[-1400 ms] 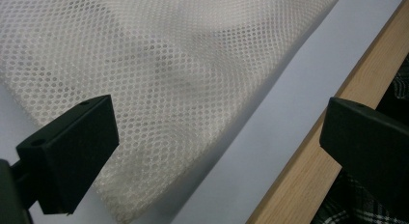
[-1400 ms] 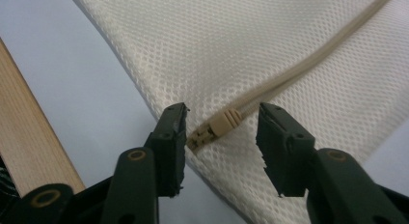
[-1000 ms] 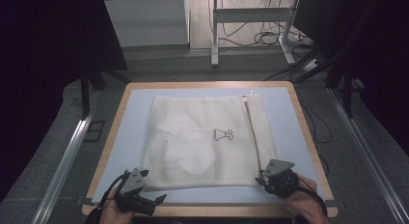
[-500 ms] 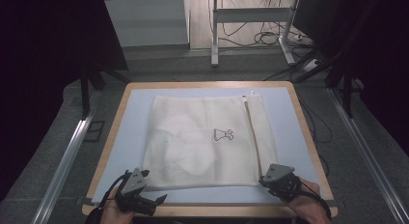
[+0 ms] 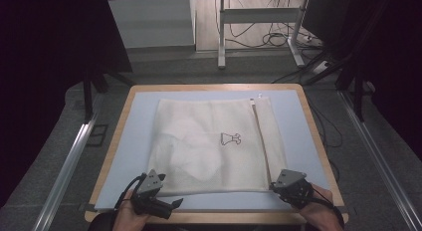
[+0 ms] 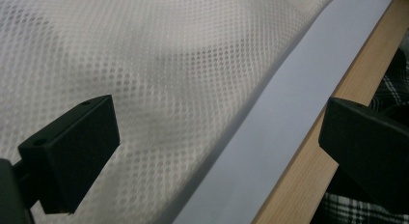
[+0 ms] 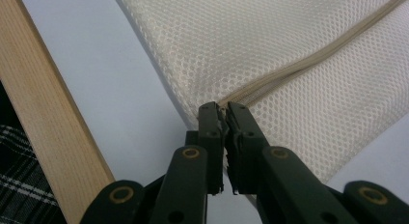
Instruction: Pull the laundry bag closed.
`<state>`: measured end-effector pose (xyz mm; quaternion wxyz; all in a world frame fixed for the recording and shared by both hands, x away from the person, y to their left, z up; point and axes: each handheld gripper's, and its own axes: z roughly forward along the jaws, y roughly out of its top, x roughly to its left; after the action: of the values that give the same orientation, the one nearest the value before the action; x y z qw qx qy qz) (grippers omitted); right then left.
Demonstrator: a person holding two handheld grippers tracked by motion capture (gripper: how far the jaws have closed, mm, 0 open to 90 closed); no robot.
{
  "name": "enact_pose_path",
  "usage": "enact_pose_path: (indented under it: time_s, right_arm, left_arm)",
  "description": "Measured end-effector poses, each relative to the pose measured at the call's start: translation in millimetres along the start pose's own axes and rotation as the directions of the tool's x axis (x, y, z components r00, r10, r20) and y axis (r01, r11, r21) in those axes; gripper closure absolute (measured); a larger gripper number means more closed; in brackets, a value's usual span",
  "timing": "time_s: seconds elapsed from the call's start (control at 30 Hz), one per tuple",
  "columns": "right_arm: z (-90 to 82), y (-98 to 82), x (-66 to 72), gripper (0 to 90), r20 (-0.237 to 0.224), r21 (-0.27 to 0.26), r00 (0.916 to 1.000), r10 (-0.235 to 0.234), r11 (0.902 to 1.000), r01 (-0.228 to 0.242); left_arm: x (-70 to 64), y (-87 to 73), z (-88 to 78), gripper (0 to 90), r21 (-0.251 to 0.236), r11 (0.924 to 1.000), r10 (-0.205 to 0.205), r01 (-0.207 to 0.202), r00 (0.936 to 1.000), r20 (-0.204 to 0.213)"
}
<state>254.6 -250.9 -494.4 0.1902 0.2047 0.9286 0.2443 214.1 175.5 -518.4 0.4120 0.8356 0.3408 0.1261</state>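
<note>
Mesh laundry bag (image 5: 214, 146) flat on blue-topped table (image 5: 134, 141), centre, zipper (image 5: 260, 136) along its right side.

Right gripper (image 7: 224, 119): jaws have just been closing, now pinched on the bag's near right corner at the zipper end. Left gripper (image 6: 217, 147): jaws wide apart, straddling the bag's near left edge, one jaw over mesh, the other over the table's wooden rim (image 6: 308, 166), holding nothing.

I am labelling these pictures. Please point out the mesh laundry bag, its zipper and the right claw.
mesh laundry bag (image 5: 199, 141), high view, middle of the mesh.
zipper (image 7: 308, 60), right gripper view, on the beige zipper band.
right claw (image 7: 224, 115), right gripper view, between the shut tips at the bag's edge.
</note>
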Motion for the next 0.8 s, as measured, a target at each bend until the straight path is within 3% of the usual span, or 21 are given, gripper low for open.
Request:
enact_pose_path:
  time_s: [0.2, 0.47, 0.8]
  right_arm:
    - [-1.4, 0.1, -2.9, 85.5, -0.006, -0.007, 0.9992, 0.040, 0.9992, -0.040]
    - [-0.3, -0.5, -4.4, 85.4, -0.020, -0.005, 0.9982, 0.057, 0.9984, -0.057]
    - [0.0, -0.9, -3.4, 85.2, -0.013, -0.007, 0.9977, 0.066, 0.9978, -0.066]
  left_arm:
    - [-2.0, 17.0, 10.8, 0.3, -0.025, 0.9996, 0.015, -0.015, 0.9997, 0.017]
    - [-7.8, 36.9, 28.0, 6.1, -0.005, 0.9989, 0.047, -0.047, 0.9988, 0.013]
    - [-14.2, 61.1, 50.2, 19.1, -0.041, 0.9958, 0.085, -0.081, 0.9930, 0.082]
